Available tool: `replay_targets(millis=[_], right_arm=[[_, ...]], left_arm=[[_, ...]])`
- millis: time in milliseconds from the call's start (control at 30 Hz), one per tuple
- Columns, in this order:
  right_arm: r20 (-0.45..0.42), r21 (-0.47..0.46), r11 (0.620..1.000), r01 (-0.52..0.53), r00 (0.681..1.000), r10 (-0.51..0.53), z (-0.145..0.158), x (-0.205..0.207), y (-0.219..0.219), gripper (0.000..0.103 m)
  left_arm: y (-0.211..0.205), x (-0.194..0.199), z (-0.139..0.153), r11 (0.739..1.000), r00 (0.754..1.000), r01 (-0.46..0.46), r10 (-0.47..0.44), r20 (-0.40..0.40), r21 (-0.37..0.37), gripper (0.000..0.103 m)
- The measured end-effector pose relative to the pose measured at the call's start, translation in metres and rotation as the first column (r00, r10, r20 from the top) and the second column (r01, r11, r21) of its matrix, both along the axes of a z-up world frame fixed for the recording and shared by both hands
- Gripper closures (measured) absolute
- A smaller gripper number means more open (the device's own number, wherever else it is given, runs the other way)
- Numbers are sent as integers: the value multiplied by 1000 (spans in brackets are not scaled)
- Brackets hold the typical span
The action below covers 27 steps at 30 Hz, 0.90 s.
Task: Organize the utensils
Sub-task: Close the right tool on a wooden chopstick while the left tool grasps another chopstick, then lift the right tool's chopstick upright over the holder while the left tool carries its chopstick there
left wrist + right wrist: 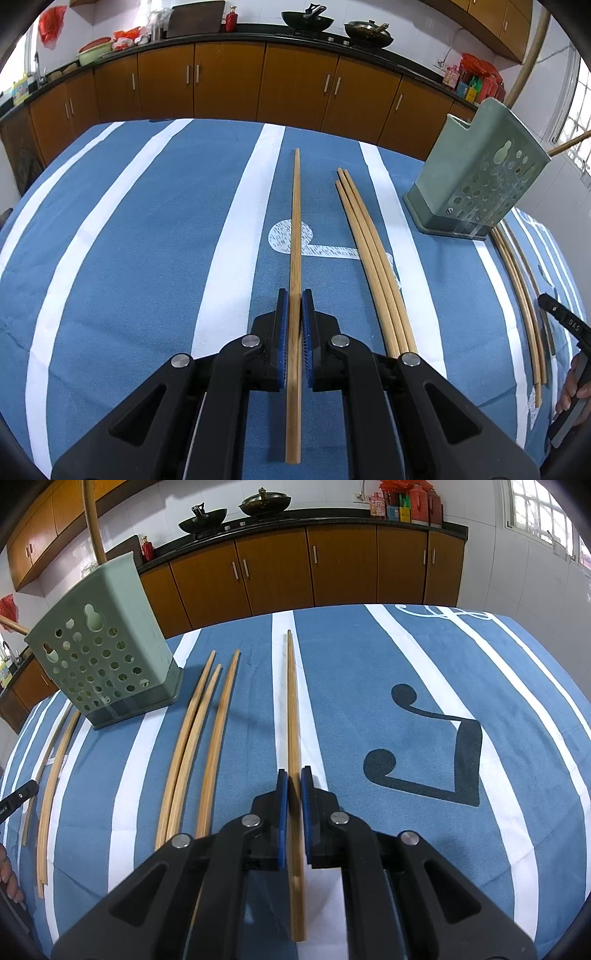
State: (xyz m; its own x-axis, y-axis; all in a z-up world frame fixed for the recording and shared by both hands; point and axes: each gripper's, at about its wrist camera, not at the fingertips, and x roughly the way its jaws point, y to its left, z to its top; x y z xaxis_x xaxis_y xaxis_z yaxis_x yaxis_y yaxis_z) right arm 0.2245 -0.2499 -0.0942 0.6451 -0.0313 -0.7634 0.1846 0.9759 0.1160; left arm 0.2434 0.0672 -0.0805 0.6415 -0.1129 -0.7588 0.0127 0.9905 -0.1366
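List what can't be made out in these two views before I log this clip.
- Holder's inside: both views show only the green holder's outer walls, so its contents are unknown.
- Right tongs: one chopstick or two in their grip? A second tip seems to show in the right wrist view, but that's unclear.
- Left tongs' chopstick: its near end is hidden behind the tongs' black frame.
- Person: only fingers show at the picture's edge.

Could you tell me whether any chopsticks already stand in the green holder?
No: the green holder shows nothing through its holes, and loose chopsticks lie on the tablecloth beside it.
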Motion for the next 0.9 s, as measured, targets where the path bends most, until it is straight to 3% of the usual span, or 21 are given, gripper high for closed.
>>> replay_targets(millis=[167,767,900], right_arm=[[-5,-29,999,-17,1000,17,0,-6,4,94],[0,-14,1000,-21,1000,21,0,-8,1,95],[50,0,1000,-24,998,24,15,-18,0,95]], left_arm=[[-14,-8,0,994,1000,31,-31,-3,108,95],[-16,-14,1,992,999,44,-42,-15,115,96],[-10,-15,7,995,999,46,-44,-27,85,96]])
